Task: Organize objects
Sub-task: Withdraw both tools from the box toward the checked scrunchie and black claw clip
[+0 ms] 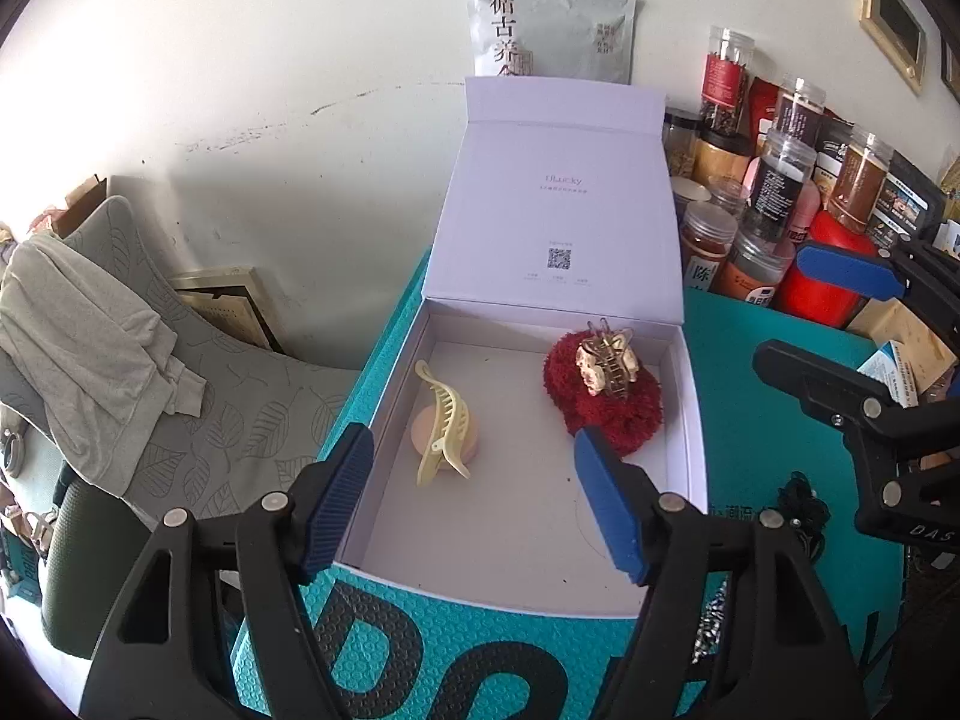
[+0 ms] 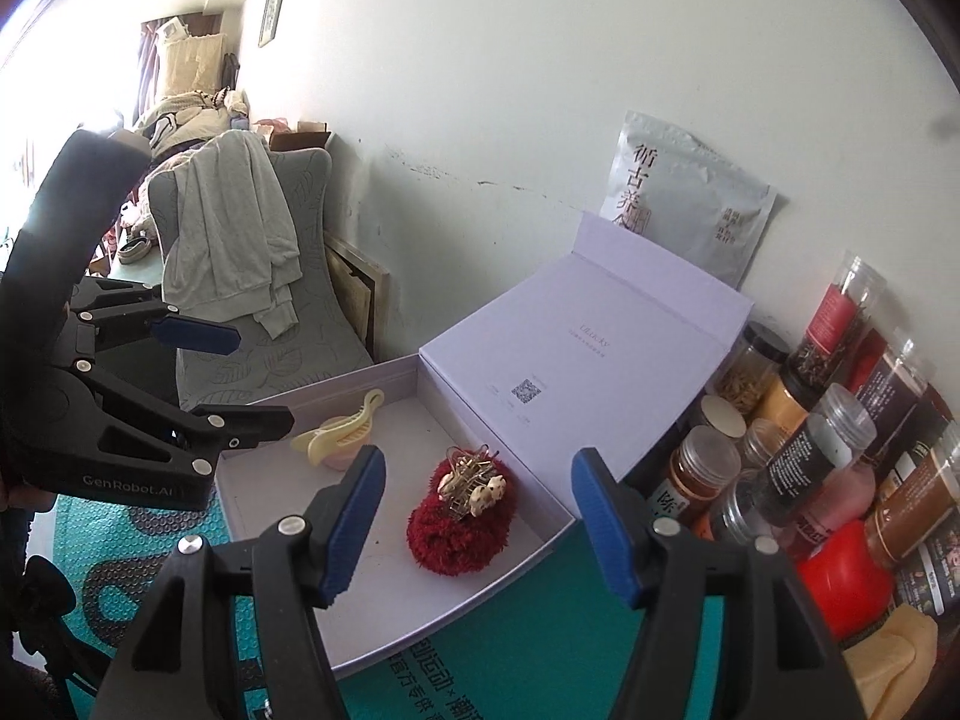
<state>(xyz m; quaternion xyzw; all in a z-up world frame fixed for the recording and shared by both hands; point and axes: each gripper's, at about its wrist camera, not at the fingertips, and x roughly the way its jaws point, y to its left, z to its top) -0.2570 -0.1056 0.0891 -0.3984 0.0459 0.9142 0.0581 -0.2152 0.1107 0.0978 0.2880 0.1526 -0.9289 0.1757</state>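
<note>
Both the left gripper (image 1: 474,498) and right gripper (image 2: 477,525) hang half-open, empty, above the white box (image 1: 696,420); cream hair clip (image 1: 441,426) near its left wall, gold claw clip (image 1: 606,363) (atop a red scrunchie (image 1: 624,420)) by the right. Next, probably: shutting the lid (image 1: 558,210).

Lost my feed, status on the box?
Both hand-held grippers, left and right, open, empty. White box lid up; yellow clip, red scrunchie inside. Nothing blocking.

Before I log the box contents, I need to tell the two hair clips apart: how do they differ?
The yellow clip is long, slim and plain; the gold claw clip is short, chunky and decorated with pale ornaments. The yellow clip lies on a pink round pad at the left of the box; the gold claw clip sits on a red fuzzy scrunchie at the right. Both are inside the open white box.
</note>
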